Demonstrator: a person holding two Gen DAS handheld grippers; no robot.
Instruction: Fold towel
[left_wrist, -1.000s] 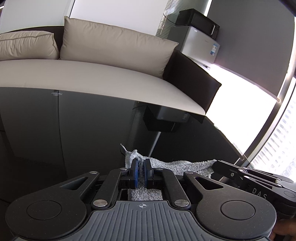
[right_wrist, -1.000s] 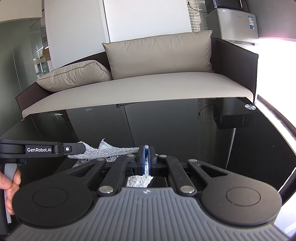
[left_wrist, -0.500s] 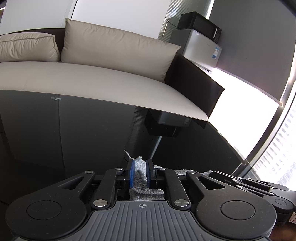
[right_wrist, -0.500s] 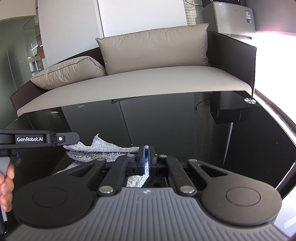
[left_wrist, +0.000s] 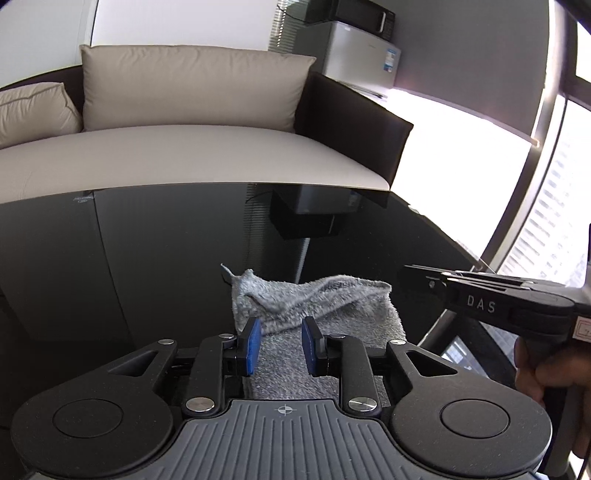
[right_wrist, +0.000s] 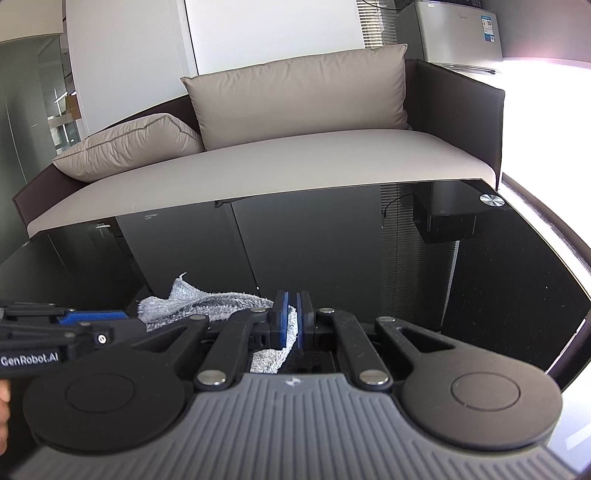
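On the black glass table (left_wrist: 155, 258) in front of the sofa (left_wrist: 207, 155) lies the grey towel (left_wrist: 314, 299), folded over, while the left gripper (left_wrist: 281, 345) is opening with no cloth pinched, and the right gripper (right_wrist: 291, 320) clamps one towel edge.

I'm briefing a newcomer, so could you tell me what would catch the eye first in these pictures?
A rumpled grey towel lies on a glossy black table, pale against the dark top. The left gripper is opening, its blue fingers apart over the towel's near edge, while the right gripper pinches a corner of the towel. Behind the table stands a beige sofa.
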